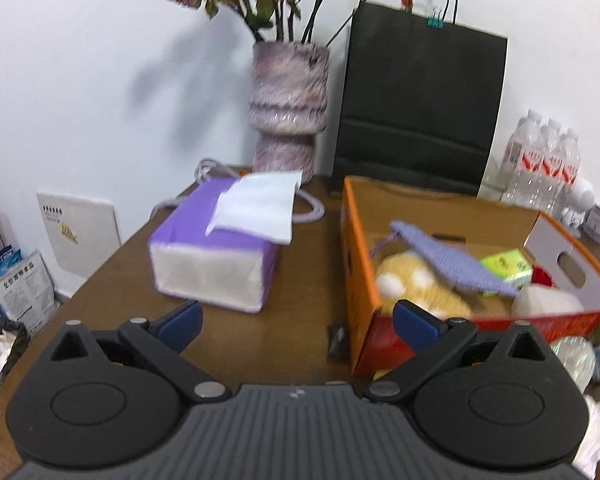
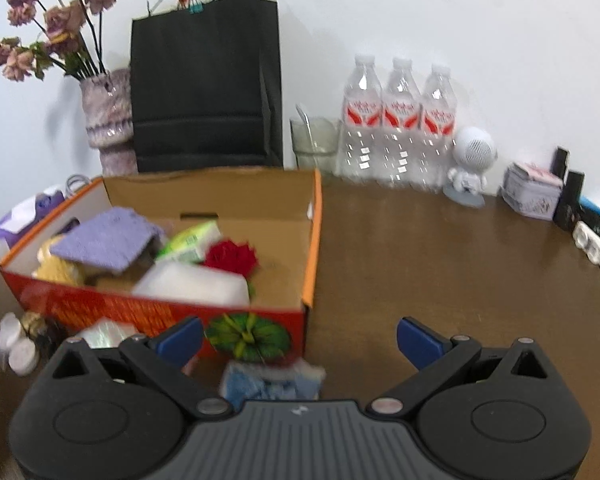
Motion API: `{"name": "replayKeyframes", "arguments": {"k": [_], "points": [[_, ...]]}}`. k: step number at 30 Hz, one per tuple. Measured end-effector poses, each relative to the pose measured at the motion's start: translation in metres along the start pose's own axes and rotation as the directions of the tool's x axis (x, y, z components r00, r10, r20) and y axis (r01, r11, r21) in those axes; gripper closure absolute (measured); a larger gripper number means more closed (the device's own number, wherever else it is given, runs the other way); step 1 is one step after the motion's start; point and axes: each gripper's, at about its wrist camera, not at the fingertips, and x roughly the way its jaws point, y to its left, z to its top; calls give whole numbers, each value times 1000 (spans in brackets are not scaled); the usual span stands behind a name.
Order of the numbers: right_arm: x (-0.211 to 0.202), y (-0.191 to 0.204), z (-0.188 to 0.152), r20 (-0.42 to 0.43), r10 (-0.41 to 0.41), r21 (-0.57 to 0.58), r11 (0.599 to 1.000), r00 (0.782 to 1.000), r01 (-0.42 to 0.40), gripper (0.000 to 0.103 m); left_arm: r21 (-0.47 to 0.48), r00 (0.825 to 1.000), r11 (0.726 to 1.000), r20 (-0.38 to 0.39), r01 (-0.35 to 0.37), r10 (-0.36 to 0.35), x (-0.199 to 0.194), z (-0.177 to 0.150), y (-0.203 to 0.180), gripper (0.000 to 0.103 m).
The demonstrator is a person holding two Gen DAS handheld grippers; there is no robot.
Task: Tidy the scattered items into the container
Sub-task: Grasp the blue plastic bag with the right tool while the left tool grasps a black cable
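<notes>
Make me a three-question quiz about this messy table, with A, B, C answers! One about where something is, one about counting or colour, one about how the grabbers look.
1. Where is the red flower?
A. Inside the cardboard box
B. In the vase
C. On top of the black bag

2. How many water bottles stand by the wall?
A. One
B. Three
C. Five

3. How are the two hand-held grippers?
A. Both shut on a toy
B. One open, one shut
C. Both open and empty

Answers:
1. A, the red flower lies among the things in the box, next to the green packet.
2. B, three capped bottles stand side by side.
3. C, the left hand-held gripper and right hand-held gripper both have their blue fingers wide apart with nothing between them.
</notes>
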Motion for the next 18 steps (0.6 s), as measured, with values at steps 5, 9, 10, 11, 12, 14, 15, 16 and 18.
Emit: {"name": "replayKeyframes", "arguments": {"k": [5,9,10,11,12,14,15,16,18], "points": [[7,2,-15,-42,-7,7,1000,999,7,0,26,1000,1000,-10,0,1,3,-12,1,0],[16,6,-24,-64,-27,-1,1000,998,27,0,62,998,997,-18,-53,54,15,-18,3,0],[18,8,-25,-69,-29,0,1000,997,29,0,61,998,996,-27,-59,60,19,-19,4,0],[20,9,-26,-73,-31,-2,1000,997,31,0,60,998,997,-36,-57,59,23,-20,6,0],[22,11,-27,-76,-34,-5,999,997,34,0,58,997,997,-46,-52,55,27,-20,7,1],[27,14,-29,-83,-37,-15,999,996,36,0,63,997,997,-65,-37,41,35,-20,9,1],[30,16,-30,-87,-40,-22,999,995,39,0,71,997,997,-73,-31,36,38,-21,9,2],[32,18,-31,-89,-48,-30,998,995,46,0,80,996,996,-78,-26,32,42,-20,9,2],[37,21,-31,-87,-70,-41,997,994,66,0,89,996,996,-84,-8,15,48,-19,9,3]]}}
